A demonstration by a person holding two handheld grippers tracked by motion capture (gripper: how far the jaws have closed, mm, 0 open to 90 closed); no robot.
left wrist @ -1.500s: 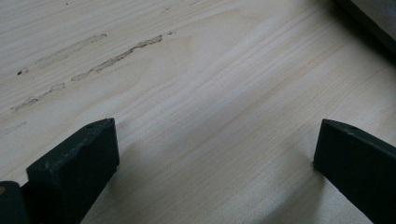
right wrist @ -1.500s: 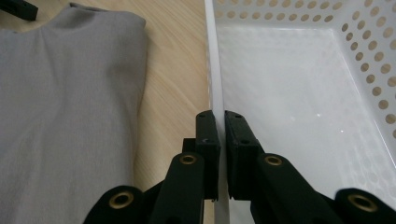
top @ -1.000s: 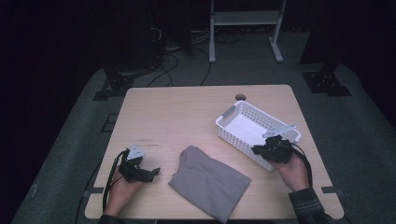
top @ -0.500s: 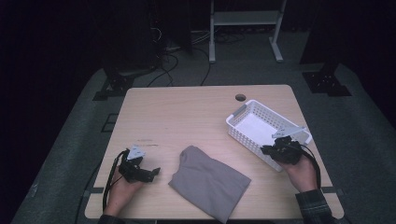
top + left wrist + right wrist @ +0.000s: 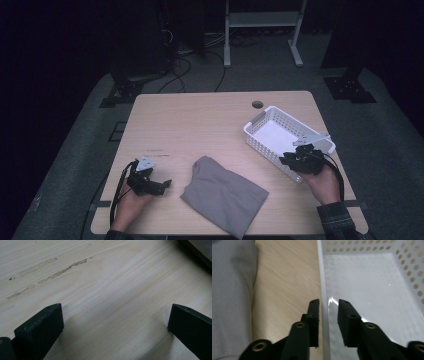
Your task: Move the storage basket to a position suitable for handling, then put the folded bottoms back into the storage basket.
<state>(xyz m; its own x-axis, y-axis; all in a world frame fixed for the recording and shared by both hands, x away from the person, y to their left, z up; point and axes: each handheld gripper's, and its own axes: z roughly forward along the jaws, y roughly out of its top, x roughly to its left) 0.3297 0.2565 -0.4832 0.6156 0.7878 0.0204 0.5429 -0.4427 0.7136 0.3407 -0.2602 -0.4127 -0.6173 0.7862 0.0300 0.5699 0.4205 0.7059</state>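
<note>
The white perforated basket sits at an angle on the right half of the desk, near its right edge. The right tongs are at the basket's near long wall. In the right gripper view the right tongs straddle the basket rim, one jaw outside over the wood, the other inside above the white floor. The jaws have just been opening, and a narrow gap shows on each side of the wall, so the pads seem no longer to press on it, though the gap is slim enough that a light touch cannot be ruled out.

The folded grey cloth lies flat near the front edge of the desk, between the two hands, apart from the basket.

The left tongs rest low on the desk at the front left, pointing towards the cloth. In the left gripper view their jaws stand wide apart with bare wood between them, holding nothing.
</note>
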